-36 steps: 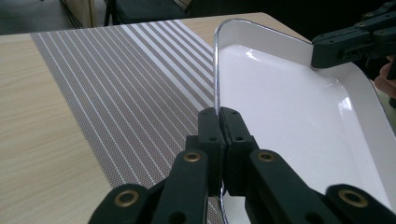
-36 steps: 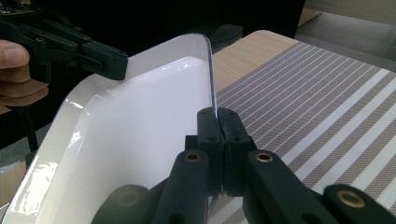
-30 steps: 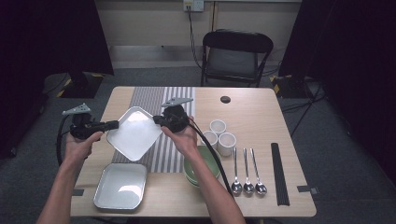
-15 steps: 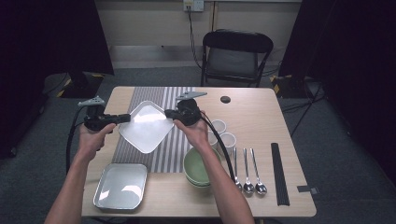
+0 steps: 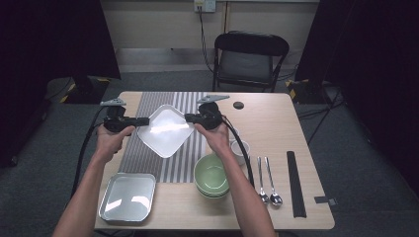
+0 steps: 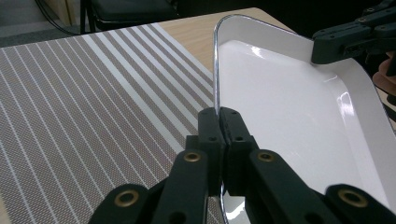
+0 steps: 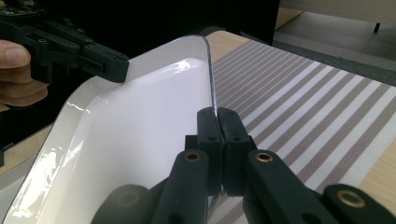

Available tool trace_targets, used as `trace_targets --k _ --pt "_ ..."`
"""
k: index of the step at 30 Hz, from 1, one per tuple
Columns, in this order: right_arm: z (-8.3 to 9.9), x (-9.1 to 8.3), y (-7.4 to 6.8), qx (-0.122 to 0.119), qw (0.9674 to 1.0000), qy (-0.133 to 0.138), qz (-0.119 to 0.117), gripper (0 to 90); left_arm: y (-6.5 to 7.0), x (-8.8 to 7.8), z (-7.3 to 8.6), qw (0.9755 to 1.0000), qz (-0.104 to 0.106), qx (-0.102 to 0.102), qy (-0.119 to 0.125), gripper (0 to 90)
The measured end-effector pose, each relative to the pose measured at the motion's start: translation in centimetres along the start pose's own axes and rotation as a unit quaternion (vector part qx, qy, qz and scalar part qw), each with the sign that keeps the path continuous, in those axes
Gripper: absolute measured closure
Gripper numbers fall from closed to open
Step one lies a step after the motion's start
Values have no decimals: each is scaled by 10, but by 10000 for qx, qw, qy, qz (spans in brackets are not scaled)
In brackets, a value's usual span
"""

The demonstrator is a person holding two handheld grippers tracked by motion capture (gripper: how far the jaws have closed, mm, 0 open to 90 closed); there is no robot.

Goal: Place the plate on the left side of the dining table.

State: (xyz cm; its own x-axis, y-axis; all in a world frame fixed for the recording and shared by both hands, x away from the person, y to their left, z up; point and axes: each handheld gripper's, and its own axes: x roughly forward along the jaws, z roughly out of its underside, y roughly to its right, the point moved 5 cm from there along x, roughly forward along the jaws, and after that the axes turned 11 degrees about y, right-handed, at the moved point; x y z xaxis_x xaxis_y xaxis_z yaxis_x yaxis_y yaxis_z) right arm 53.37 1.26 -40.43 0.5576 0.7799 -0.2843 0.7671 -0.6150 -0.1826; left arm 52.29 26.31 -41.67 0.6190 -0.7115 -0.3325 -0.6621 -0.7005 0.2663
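Pinched tight on both sides: left gripper [image 6: 218, 122] with its jaws pressed together on the thin rim of the white plate [image 5: 165, 129], right gripper [image 7: 218, 122] doing the same on the opposite corner. Clamped at two facing corners, so the load sits balanced between the hands and cannot swing or tip (a one-sided hold on a rim this thin would likely slip). Held up off the table, tilted a little, above the striped runner [image 5: 185, 106] toward the far half of the table. From the left gripper view, a clear look along the raised edge, runner stripes running away beneath and the other gripper biting the far corner. From the right gripper view, the mirror picture, with fingers wrapped round the far handle. Moving outward: a second, greyer tray [image 5: 127, 196] parked at the near left corner, green bowls [image 5: 211, 174] stacked near the middle front, a small white cup [image 5: 241, 150] just beside them under the right forearm, two spoons [image 5: 267, 180] and a dark pair of chopsticks [image 5: 294, 182] laid in a row at the right. Looks like table setting in progress, plate headed for a spot on the runner; level lowering and a release from both sides together probably called for next. A small dark disc [image 5: 238, 105] at the far edge, well clear.
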Motion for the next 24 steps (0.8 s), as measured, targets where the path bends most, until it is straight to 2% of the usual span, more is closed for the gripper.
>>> trace_targets --k 7,9,11,13,20,22,24 --pt "8 -4 18 25 10000 -26 46 888 1 19 6 9999 80 -65 -53 889" --pt "12 -5 21 35 9999 -150 -8 889 3 23 9 9998 137 -5 -164 890" --pt "17 -6 22 -79 9995 -302 -3 890 5 26 12 9997 121 27 -217 890" --pt "21 -8 25 -17 9996 -297 -27 889 8 30 16 9997 132 -64 -209 890" --pt "32 -16 36 -20 9992 -389 -23 890 13 43 24 9995 152 -32 -289 890" --pt "34 -17 38 10 9992 -390 -31 889 15 44 26 9996 154 6 -226 890" --pt "39 -17 39 45 9991 -428 -66 889 15 46 30 9994 183 -51 -279 890"
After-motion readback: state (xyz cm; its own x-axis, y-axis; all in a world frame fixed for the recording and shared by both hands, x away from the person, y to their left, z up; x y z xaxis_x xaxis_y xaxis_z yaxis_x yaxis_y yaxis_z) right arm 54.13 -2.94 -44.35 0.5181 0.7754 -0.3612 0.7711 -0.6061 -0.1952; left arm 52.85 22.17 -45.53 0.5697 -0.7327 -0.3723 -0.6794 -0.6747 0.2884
